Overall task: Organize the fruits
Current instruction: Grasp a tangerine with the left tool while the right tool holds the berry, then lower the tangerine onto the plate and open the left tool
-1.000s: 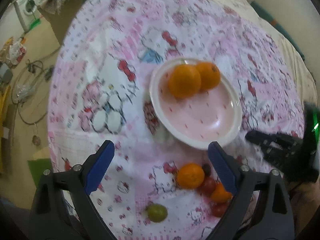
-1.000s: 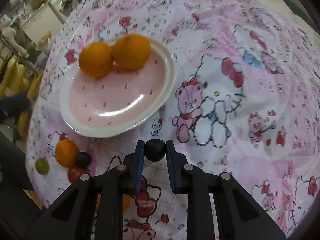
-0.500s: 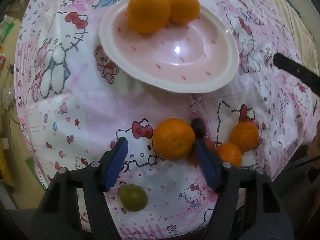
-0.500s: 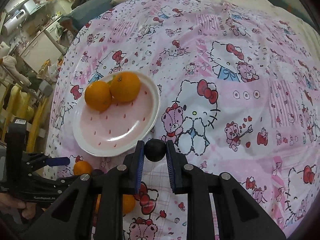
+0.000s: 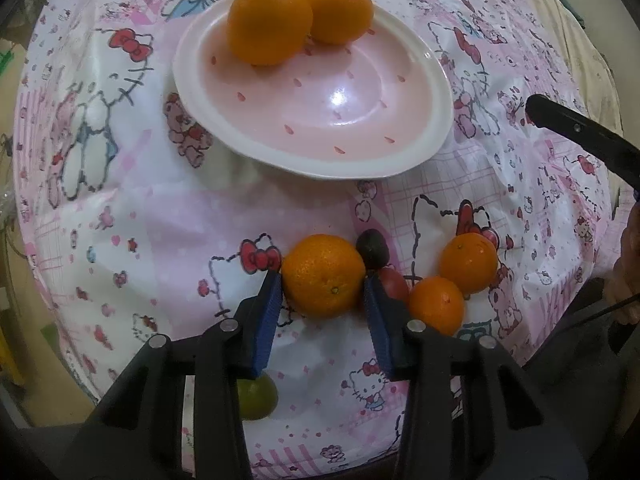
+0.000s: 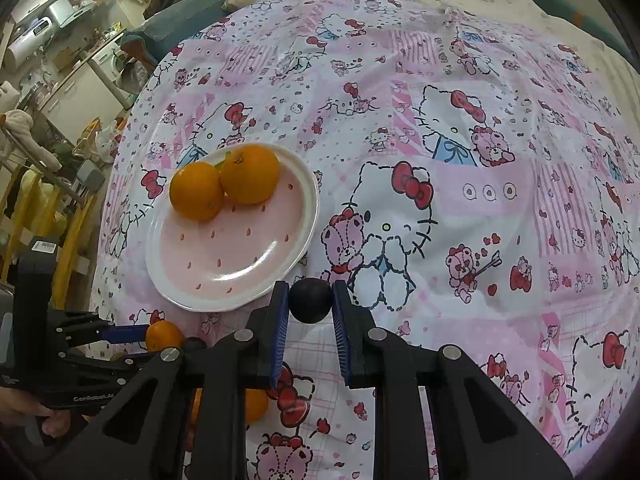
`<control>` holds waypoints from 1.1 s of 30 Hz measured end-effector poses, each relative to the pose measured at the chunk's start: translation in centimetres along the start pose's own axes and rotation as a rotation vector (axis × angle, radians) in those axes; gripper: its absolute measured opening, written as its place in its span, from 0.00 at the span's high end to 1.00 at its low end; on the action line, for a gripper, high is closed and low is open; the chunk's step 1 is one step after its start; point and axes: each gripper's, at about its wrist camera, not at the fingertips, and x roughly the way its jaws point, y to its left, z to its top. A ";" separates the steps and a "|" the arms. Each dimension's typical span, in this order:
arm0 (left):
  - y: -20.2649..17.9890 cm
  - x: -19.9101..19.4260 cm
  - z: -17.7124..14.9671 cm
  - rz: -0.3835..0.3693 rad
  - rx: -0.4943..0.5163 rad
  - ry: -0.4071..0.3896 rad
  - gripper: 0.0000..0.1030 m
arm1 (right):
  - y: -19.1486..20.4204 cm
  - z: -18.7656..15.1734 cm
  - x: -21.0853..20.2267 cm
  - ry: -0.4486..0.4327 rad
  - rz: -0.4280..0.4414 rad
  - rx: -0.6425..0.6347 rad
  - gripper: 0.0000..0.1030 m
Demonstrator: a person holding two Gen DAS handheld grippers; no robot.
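A pink plate (image 5: 420, 148) (image 6: 188, 292) holds two oranges (image 5: 270, 22) (image 6: 250, 174) on the Hello Kitty cloth. My left gripper (image 5: 323, 280) has its blue pads against both sides of a loose orange (image 5: 323, 274) lying on the cloth near the front edge. Beside it lie a dark plum (image 5: 373, 248), a red fruit (image 5: 394, 282) and two small oranges (image 5: 469, 259). A green lime (image 5: 256, 398) sits partly hidden under the left finger. My right gripper (image 6: 310, 300) is shut on a dark plum (image 6: 311, 300), held above the cloth beside the plate's near rim.
The table's front edge drops off just below the loose fruits in the left wrist view. The right gripper's finger (image 5: 580, 136) shows at the right there. Furniture and clutter (image 6: 60, 92) stand beyond the table's left side.
My left gripper has dropped down and forward to the loose orange and closed its jaws around it. My right gripper has risen and pulled back with the plum.
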 end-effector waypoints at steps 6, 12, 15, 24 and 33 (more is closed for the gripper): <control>1.3 -2.7 0.0 -0.025 -0.038 -0.075 0.65 | 0.3 0.2 -0.1 -0.006 0.007 -0.001 0.78; 4.1 -5.6 1.3 -0.024 -0.122 -0.179 0.65 | 0.5 0.9 0.0 -0.015 0.027 0.007 0.78; 4.9 -6.7 2.2 -0.012 -0.141 -0.218 0.65 | 1.0 1.5 0.1 -0.022 0.042 0.007 0.78; 3.7 -4.9 6.1 0.019 -0.094 -0.185 0.65 | 1.7 3.2 2.0 -0.015 0.086 0.024 0.78; 2.1 -2.3 8.1 0.033 -0.033 -0.150 0.65 | 1.7 4.5 4.9 0.022 0.085 0.029 0.78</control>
